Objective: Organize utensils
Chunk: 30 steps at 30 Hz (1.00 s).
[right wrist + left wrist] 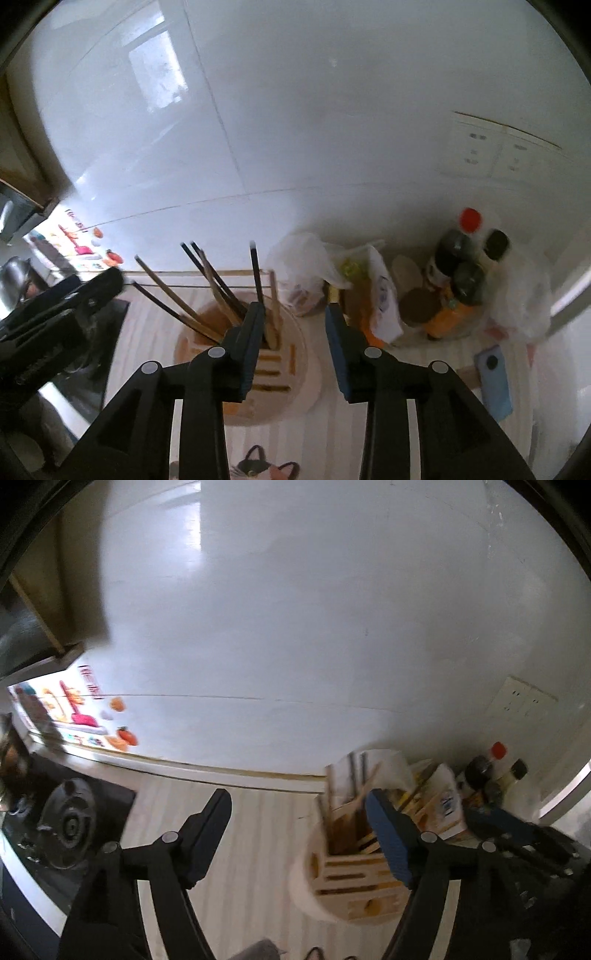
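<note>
The left gripper (299,834) hung with its jaws spread wide and nothing between them, above the pale striped counter (251,849). The right gripper (295,343) was also parted, less widely, and empty. Just beyond and below both stood the round wooden utensil holder (291,373), its slotted top showing, with chopsticks (221,284) leaning out of its far compartment. Behind it lay plastic bags (299,266), then sauce bottles (454,266) toward the right. A blue phone (495,387) lay on the counter at the right. A stove burner (70,827) sat at the left, before the white tiled wall (295,627).
</note>
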Each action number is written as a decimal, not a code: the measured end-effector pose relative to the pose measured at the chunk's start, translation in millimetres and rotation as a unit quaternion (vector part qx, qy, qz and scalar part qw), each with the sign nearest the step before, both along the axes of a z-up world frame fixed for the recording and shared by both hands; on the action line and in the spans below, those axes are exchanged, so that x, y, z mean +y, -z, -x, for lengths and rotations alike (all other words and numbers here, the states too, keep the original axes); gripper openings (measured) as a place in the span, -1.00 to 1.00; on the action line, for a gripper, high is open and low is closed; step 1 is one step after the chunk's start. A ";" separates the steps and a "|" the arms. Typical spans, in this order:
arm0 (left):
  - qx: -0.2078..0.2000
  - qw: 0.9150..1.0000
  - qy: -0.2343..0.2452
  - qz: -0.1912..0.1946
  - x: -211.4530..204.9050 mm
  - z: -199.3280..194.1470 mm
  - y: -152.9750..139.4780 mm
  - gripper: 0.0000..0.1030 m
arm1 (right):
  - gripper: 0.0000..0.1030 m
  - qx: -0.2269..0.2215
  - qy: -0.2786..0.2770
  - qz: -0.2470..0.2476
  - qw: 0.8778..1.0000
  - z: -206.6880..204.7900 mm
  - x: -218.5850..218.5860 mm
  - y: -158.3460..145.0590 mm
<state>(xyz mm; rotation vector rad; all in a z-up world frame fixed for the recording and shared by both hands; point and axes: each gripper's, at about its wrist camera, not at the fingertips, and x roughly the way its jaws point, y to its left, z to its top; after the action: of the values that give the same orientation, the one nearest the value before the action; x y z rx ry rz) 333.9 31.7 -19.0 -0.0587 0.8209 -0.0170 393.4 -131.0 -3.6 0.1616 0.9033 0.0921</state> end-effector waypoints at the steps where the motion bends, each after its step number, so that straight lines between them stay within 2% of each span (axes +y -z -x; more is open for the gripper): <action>1: 0.004 1.000 -0.004 -0.010 3.6 2.6 4.5 0.55 | -0.17 -0.002 0.005 0.006 1.000 4.3 -0.9 0.0; 3: 0.004 1.000 -0.009 -0.028 8.9 9.3 11.3 0.75 | 0.00 -0.008 0.019 0.022 1.000 17.3 -2.0 4.9; 5: 0.001 0.999 -0.010 -0.040 12.7 15.1 16.5 0.95 | 0.29 -0.011 0.027 0.040 0.999 25.8 -1.4 8.3; 6: 0.001 0.999 -0.013 -0.048 14.6 18.0 19.1 0.98 | 0.39 -0.012 0.032 0.048 0.998 30.0 -0.9 10.7; 8: -0.002 0.998 -0.016 -0.055 17.2 23.6 22.7 1.00 | 0.84 -0.014 0.035 0.059 0.998 35.7 0.7 14.6; 9: -0.002 0.998 -0.016 -0.058 16.3 25.6 24.2 1.00 | 0.89 -0.014 0.037 0.063 0.997 38.2 2.2 14.5; 13: -0.006 0.998 -0.011 -0.060 15.2 32.1 28.0 1.00 | 0.97 -0.026 0.058 0.100 0.993 52.8 8.3 19.5; 17: -0.010 0.998 0.004 -0.061 9.6 41.0 29.8 1.00 | 0.99 -0.036 0.075 0.115 0.990 68.4 6.5 20.4; 24: -0.018 0.998 0.012 -0.056 5.3 63.6 23.0 1.00 | 0.99 -0.055 0.094 0.116 0.987 90.8 -4.0 9.0; 30: -0.039 0.998 0.009 -0.050 1.8 101.2 0.5 1.00 | 0.99 -0.086 0.095 0.109 0.986 130.4 -9.6 -15.8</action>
<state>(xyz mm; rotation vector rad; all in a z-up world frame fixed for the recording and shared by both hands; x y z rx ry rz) 232.7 33.5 -19.4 0.0435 0.7429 0.0039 263.0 -140.6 12.2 0.0345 0.7165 -0.1682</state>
